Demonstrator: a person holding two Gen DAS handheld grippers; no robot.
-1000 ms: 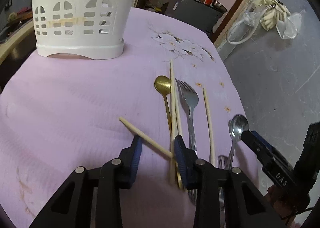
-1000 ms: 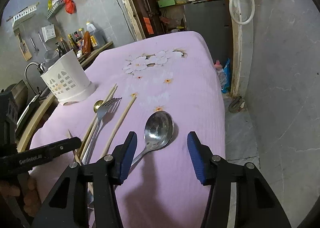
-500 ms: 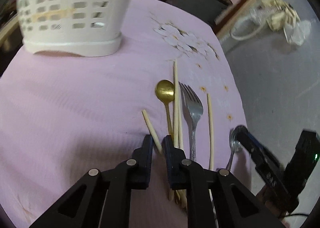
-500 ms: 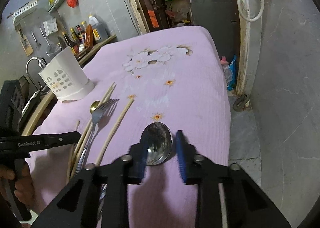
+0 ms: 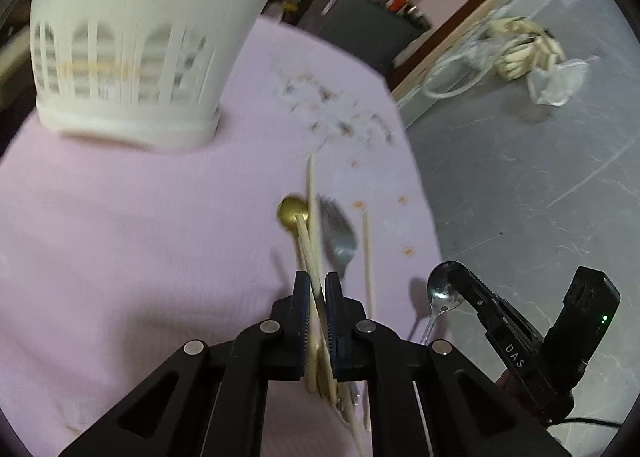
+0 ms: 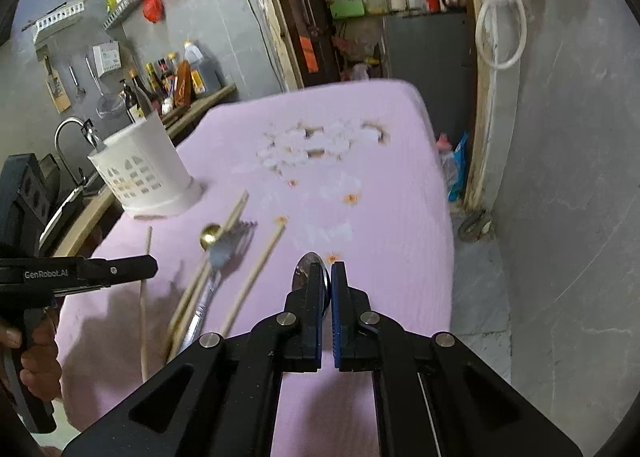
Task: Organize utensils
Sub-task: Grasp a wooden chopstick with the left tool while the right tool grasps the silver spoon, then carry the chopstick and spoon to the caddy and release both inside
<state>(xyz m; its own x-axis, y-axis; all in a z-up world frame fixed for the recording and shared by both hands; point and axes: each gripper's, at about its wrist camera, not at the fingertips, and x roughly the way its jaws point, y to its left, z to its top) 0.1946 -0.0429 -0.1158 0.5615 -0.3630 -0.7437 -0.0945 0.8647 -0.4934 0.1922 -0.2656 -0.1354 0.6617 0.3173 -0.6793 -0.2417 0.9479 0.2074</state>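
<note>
My left gripper point(image 5: 317, 289) is shut on a wooden chopstick point(image 5: 307, 245) and holds it lifted above the purple tablecloth. My right gripper point(image 6: 327, 277) is shut on the silver spoon point(image 6: 304, 271), which also shows lifted in the left wrist view point(image 5: 440, 289). On the cloth lie a gold spoon point(image 5: 292, 211), a silver fork point(image 5: 338, 239) and more chopsticks point(image 5: 367, 257). The held chopstick point(image 6: 143, 297) shows at the left gripper in the right wrist view. The white utensil basket point(image 5: 128, 69) stands at the far left of the table.
The table's right edge point(image 6: 444, 217) drops to a grey floor. A sink tap point(image 6: 68, 137) and sauce bottles point(image 6: 176, 81) stand behind the basket point(image 6: 140, 173). The gold spoon point(image 6: 210, 235), fork point(image 6: 228, 249) and a chopstick point(image 6: 256, 269) lie left of my right gripper.
Both grippers have closed and lifted: the left on a chopstick, the right on the silver spoon. The left view has swung closer to the basket.
</note>
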